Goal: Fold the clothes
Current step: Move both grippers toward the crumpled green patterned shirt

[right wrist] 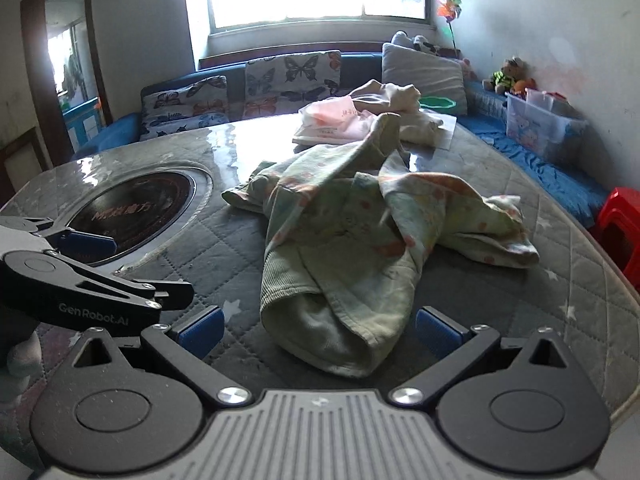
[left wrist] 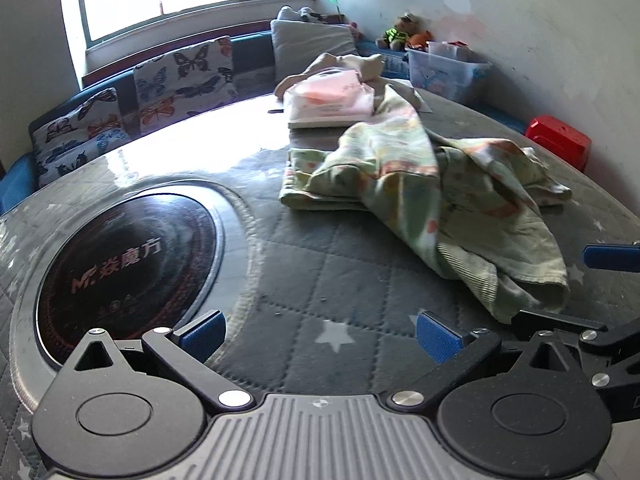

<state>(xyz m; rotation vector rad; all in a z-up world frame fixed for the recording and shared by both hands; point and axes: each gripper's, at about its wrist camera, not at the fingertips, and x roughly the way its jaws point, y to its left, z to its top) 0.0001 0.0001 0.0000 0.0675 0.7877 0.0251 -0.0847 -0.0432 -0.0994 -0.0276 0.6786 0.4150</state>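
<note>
So both claws are spread wide with nothing in them right now. The right gripper (right wrist: 318, 330) hovers low over the table (right wrist: 580, 280) with the near end of the green printed garment (right wrist: 340, 248) sitting just ahead of and between its blue pads (right wrist: 434, 330), not touching as far as I can tell. The left gripper (left wrist: 320, 334) is off to the side over bare quilted cover, next to the round black cooktop (left wrist: 128, 268) set into the table, with the garment up and to its right. The garment is a crumpled heap in the middle of the table, one part draped up and over itself, and there seems to be a flatter folded bit of the same print under its far-left side (left wrist: 316, 184). Behind it is a folded pink and white piece (left wrist: 332, 100) with a beige one (right wrist: 400, 100) bunched on top. The fabric looks like thin soft cotton, light and floppy, so it'll sag and bunch the second you lift it. I'd pinch the ribbed hem (right wrist: 288, 280) at the near end with the right claw and find a matching edge or corner for the left, then shake it flat before folding. Grabbing the middle lump would probably just catch several layers.
</note>
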